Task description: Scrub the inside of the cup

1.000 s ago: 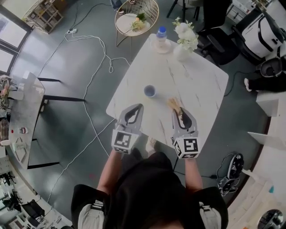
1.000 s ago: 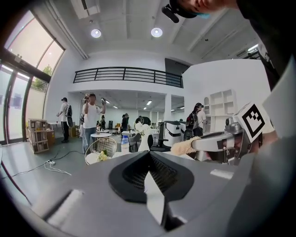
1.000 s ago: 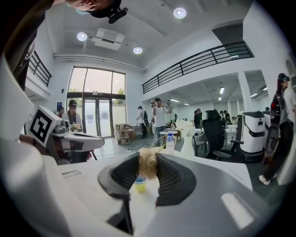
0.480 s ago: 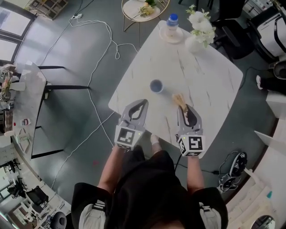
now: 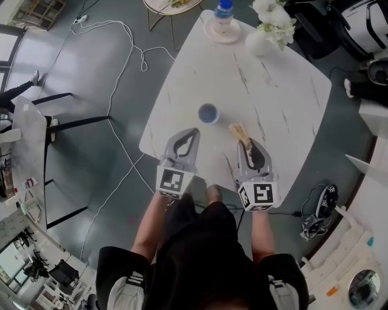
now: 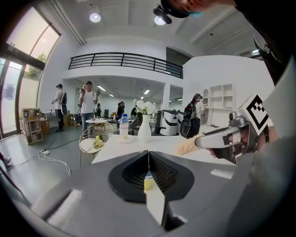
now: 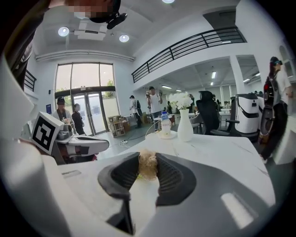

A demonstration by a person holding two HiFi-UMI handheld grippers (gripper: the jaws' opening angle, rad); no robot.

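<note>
A small blue cup (image 5: 208,113) stands upright on the white marble table (image 5: 279,91), toward its near left part. My left gripper (image 5: 194,131) (image 6: 148,155) hovers just short of the cup, shut with nothing between its tips. To its right, my right gripper (image 5: 245,145) (image 7: 148,160) is shut on a tan fibrous scrubber (image 5: 238,130) (image 7: 148,165) that sticks out past its tips toward the table's middle. The scrubber lies to the right of the cup and apart from it. In the left gripper view the right gripper (image 6: 231,137) and scrubber (image 6: 187,147) show at the right.
At the table's far side a blue-capped water bottle (image 5: 223,11) stands on a coaster beside a white vase of flowers (image 5: 265,30). White cables (image 5: 121,66) trail over the grey floor at left. Several people stand far off in the hall (image 6: 88,99).
Both grippers have sunk toward the table's near edge, side by side, the right one still shut on the scrubber. The cup has stayed where it was.
</note>
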